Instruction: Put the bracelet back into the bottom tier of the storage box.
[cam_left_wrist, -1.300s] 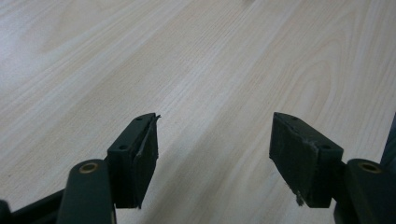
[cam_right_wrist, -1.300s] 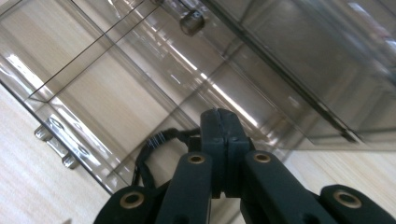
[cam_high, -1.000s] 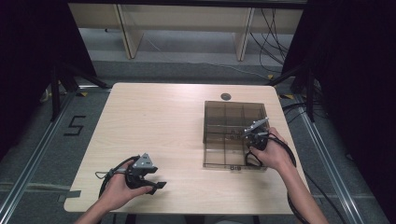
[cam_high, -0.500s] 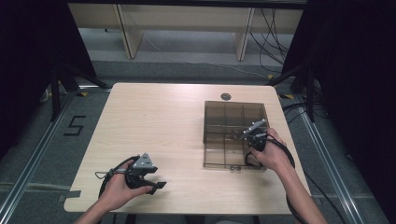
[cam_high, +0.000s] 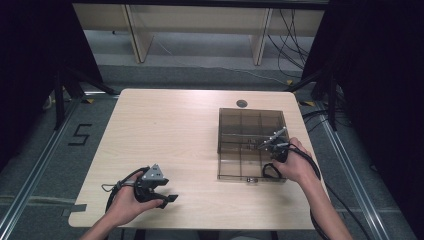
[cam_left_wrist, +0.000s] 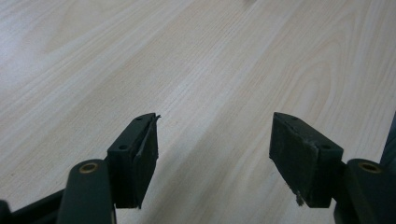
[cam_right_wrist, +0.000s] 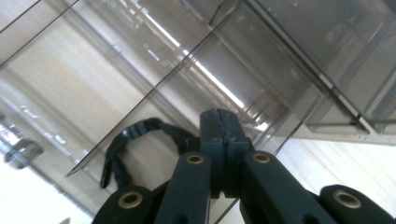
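A smoky clear compartment box (cam_high: 250, 111) lies open on the right half of the light wooden table (cam_high: 170, 130). My right gripper (cam_high: 262, 145) hangs over its front right compartments, held in a hand. In the right gripper view my right gripper (cam_right_wrist: 218, 122) is shut, its jaws pressed together above the box dividers (cam_right_wrist: 280, 56). A black looped cord (cam_right_wrist: 140, 135) curves just behind the jaws; I cannot tell if it is pinched. My left gripper (cam_high: 169, 200) rests near the table's front left. Its jaws stand wide open over bare wood in the left gripper view (cam_left_wrist: 212, 144).
A small dark round disc (cam_high: 242, 103) sits on the table behind the box. A black cable loop (cam_high: 270, 171) lies by the right hand at the box's front edge. Dark frames and floor rails flank the table.
The right hand and its gripper have shifted only slightly over the box. The left gripper has stayed where it was.
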